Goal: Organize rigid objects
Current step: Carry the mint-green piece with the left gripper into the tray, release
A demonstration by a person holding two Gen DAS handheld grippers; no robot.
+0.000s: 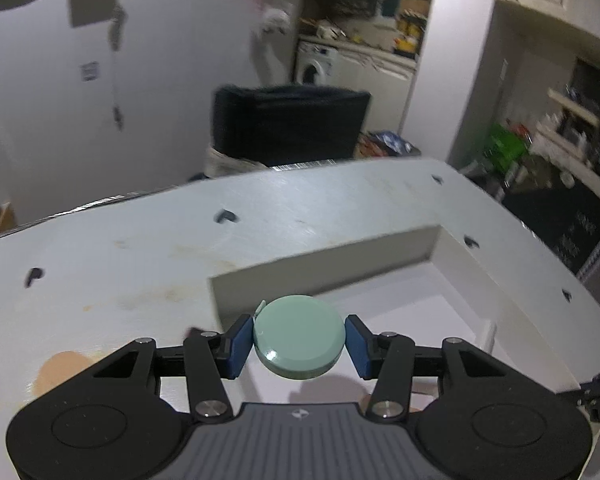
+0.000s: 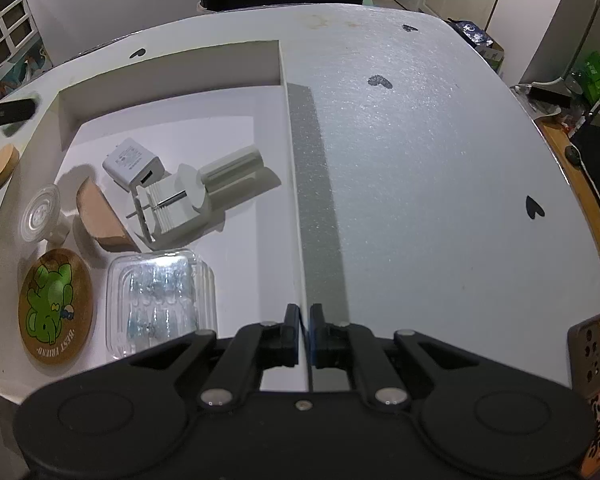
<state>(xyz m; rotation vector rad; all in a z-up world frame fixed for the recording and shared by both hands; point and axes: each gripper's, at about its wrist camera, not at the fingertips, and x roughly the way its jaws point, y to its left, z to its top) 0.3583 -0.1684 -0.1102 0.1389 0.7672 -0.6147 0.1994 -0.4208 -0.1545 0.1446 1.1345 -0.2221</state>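
My left gripper (image 1: 299, 340) is shut on a pale green round disc (image 1: 299, 338), its blue pads pressing on both sides. It hangs tilted over the near-left part of the white open box (image 1: 328, 256). In the right wrist view my right gripper (image 2: 305, 332) is shut on the thin right wall of the box (image 2: 294, 184). Inside the box lie a white charger (image 2: 134, 164), a white ribbed tool (image 2: 196, 196), a brown wedge (image 2: 98, 216), a clear round piece (image 2: 42, 212), a green-elephant coaster (image 2: 56, 304) and a clear plastic case (image 2: 160, 300).
The box sits on a white table (image 2: 420, 160) marked with small black hearts. A round wooden lid (image 2: 4, 166) lies on the table left of the box. A black chair back (image 1: 288, 124) stands behind the far edge. An orange socket strip (image 2: 594, 380) lies at the right edge.
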